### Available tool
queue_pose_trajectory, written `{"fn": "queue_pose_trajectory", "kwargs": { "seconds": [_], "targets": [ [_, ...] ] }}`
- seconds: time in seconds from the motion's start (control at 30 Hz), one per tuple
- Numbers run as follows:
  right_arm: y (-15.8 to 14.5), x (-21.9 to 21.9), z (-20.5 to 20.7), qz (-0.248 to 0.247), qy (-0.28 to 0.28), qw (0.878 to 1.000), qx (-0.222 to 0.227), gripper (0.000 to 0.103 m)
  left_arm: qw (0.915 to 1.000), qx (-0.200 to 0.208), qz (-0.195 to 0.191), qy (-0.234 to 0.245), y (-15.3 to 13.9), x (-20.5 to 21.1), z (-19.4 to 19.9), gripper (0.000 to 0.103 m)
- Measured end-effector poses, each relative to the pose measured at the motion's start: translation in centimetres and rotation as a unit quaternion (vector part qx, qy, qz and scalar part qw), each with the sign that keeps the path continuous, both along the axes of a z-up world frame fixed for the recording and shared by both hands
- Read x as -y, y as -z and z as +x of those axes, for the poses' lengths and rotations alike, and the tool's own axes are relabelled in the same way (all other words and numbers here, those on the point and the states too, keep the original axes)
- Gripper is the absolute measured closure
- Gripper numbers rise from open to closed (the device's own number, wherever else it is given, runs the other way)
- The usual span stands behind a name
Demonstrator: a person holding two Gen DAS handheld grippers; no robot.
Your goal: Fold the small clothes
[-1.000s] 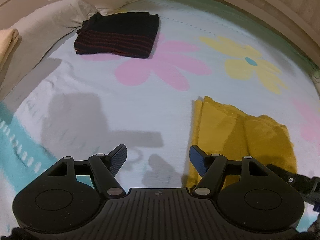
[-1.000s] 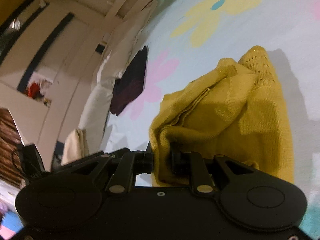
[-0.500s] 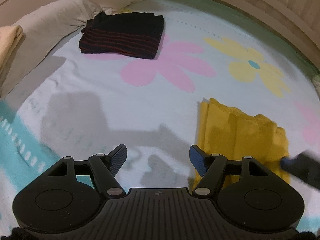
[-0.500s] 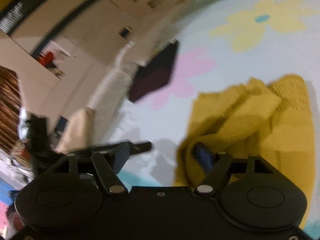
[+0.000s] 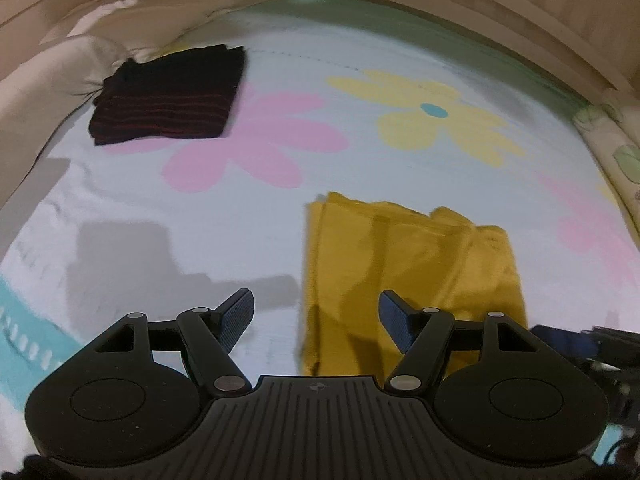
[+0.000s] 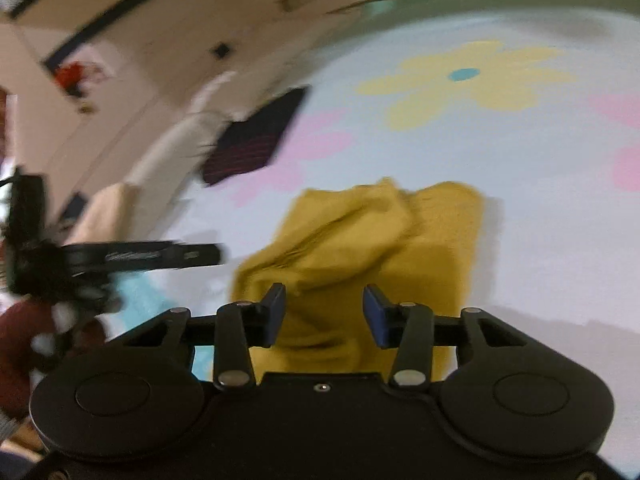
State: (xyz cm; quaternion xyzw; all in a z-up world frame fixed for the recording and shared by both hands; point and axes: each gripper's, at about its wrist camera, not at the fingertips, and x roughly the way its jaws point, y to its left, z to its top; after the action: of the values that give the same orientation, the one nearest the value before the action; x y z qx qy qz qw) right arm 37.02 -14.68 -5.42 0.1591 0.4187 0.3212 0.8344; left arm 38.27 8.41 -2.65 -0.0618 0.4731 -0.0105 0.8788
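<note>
A folded mustard-yellow knit garment [image 5: 412,264] lies on the flowered bed sheet [image 5: 256,216]. It also shows in the right wrist view [image 6: 372,248], with rumpled folds on top. My left gripper [image 5: 316,312] is open and empty, just in front of the garment's near left edge. My right gripper [image 6: 324,312] is open and empty, hovering over the garment's near edge. A folded black garment with red stripes [image 5: 172,96] lies at the far left of the bed and shows in the right wrist view [image 6: 256,136] too.
White pillows [image 5: 52,76] line the far left side of the bed. A wooden bed frame [image 5: 460,4] runs along the back. A patterned pillow [image 5: 616,152] sits at the right edge. The left gripper's body [image 6: 120,258] shows at the left of the right wrist view.
My right gripper has let go of the yellow garment, opened and pulled back. The garment now lies flat on the sheet. My left gripper has shifted right toward it.
</note>
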Motion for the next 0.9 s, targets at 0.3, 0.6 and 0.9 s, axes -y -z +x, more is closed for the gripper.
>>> {"fn": "queue_pose_trajectory", "kwargs": {
  "seconds": [0.3,0.6,0.9],
  "targets": [
    [0.9,-2.9,-1.6,-0.083,-0.093,0.991,0.05,0.03,1.0,-0.008,0.004,0.001,0.5,-0.2,0.2,0.035],
    [2.2,-4.3,-2.0,-0.155,-0.109,0.978,0.083,0.03,0.9999,-0.01,0.001,-0.003,0.6,-0.7,0.2,0.035],
    [1.3,-6.5,-2.1,-0.049,-0.138,0.988,0.044,0.086,0.9996,0.008,0.025,0.003,-0.1,-0.6,0.2,0.035]
  ]
}}
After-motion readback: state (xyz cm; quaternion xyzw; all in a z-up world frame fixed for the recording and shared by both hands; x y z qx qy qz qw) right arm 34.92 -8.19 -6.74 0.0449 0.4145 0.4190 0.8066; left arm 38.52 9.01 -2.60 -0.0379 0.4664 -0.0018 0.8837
